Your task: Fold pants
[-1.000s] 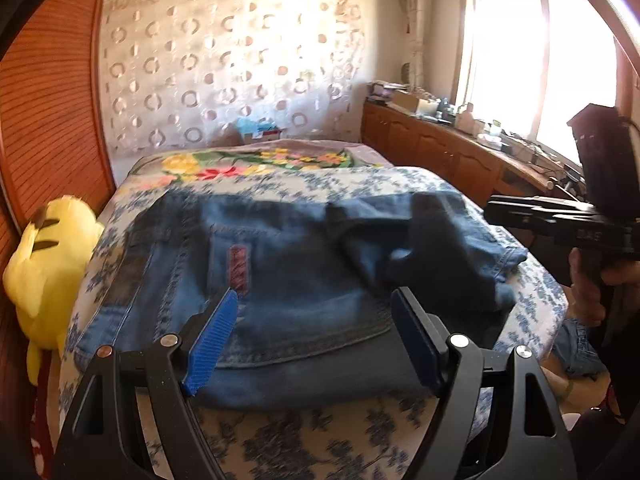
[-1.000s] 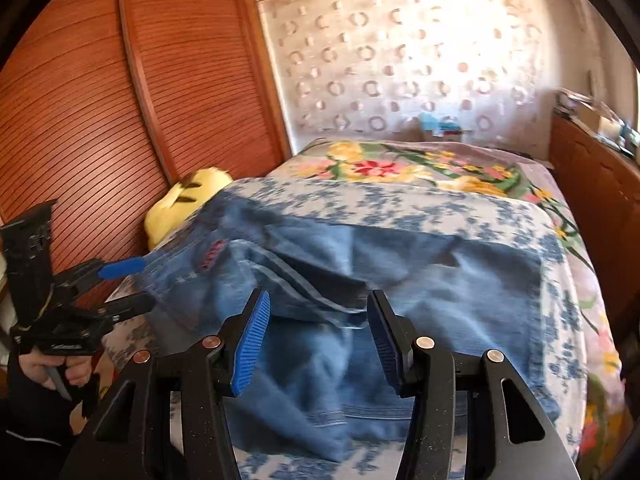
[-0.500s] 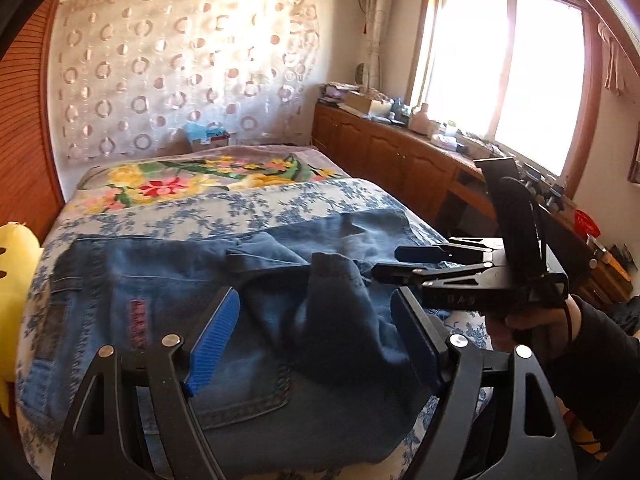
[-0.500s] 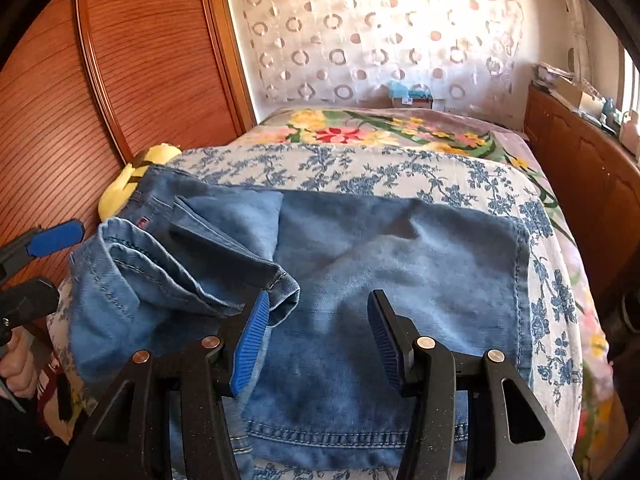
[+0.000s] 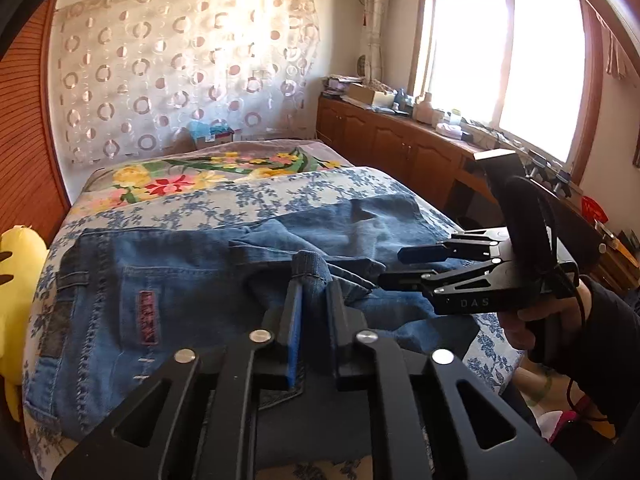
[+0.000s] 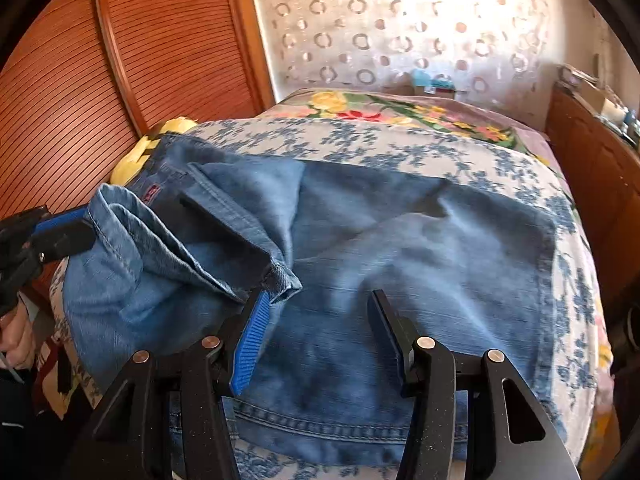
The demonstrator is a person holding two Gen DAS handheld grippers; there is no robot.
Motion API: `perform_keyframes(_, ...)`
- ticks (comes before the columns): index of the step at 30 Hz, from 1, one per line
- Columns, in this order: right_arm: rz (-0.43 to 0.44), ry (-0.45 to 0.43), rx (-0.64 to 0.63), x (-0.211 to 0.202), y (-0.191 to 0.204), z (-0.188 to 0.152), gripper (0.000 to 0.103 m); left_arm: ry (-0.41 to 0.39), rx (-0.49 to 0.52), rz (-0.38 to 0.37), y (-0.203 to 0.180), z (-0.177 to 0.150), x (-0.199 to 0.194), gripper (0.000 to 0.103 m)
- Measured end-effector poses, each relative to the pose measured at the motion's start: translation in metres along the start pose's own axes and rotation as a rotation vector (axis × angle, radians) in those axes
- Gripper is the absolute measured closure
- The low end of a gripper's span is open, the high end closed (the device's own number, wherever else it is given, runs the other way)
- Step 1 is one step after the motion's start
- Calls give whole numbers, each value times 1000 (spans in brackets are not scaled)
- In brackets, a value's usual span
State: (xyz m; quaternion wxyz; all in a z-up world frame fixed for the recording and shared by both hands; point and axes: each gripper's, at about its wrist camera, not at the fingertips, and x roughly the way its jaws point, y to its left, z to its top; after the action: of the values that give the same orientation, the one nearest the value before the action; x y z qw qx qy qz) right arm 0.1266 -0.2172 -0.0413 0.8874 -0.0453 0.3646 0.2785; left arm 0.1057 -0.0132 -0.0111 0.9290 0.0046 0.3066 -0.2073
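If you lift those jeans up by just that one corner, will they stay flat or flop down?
Probably flop. The jeans already sag in soft folds where the left gripper has just closed on a hem. They look thick with heavy seams, so likely weighty for cloth. The right gripper hangs open above them, so one pinch would carry it all.

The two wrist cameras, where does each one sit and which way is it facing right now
Left wrist: sits on the left gripper, looking down the bed toward the window; its jaws, just closed, pinch a fold of the jeans; the right gripper and its hand show.
Right wrist: sits on the right gripper, jaws open over the jeans, facing the wooden doors; left gripper shows.
Shared: jeans, bed, curtain, yellow plush toy.
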Motion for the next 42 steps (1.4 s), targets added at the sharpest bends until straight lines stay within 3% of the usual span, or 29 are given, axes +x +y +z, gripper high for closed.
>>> perform_keyframes(8, 110, 12, 3, 34, -10, 19, 51, 12, -37, 10, 16, -15, -1, 92)
perform_keyframes(11, 154, 39, -9, 42, -11, 23, 88, 7, -54, 6, 21, -18, -4, 93)
perform_keyframes(13, 154, 21, -39, 39, -6, 29, 96, -5, -57, 7, 22, -19, -8, 94)
perform_keyframes(23, 164, -117, -148, 23, 35, 109, 97, -148, -141, 85, 60, -21, -67, 95)
perform_keyframes(28, 169, -124, -227, 54, 81, 146, 97, -150, -200, 153, 97, -32, -75, 95)
perform_keyframes(36, 160, -96, -292, 114, 126, 164, 97, -151, -269, 243, 143, -53, -80, 97)
perform_keyframes(42, 117, -83, -305, 131, 151, 177, 96, -118, -315, 268, 170, -65, -76, 96)
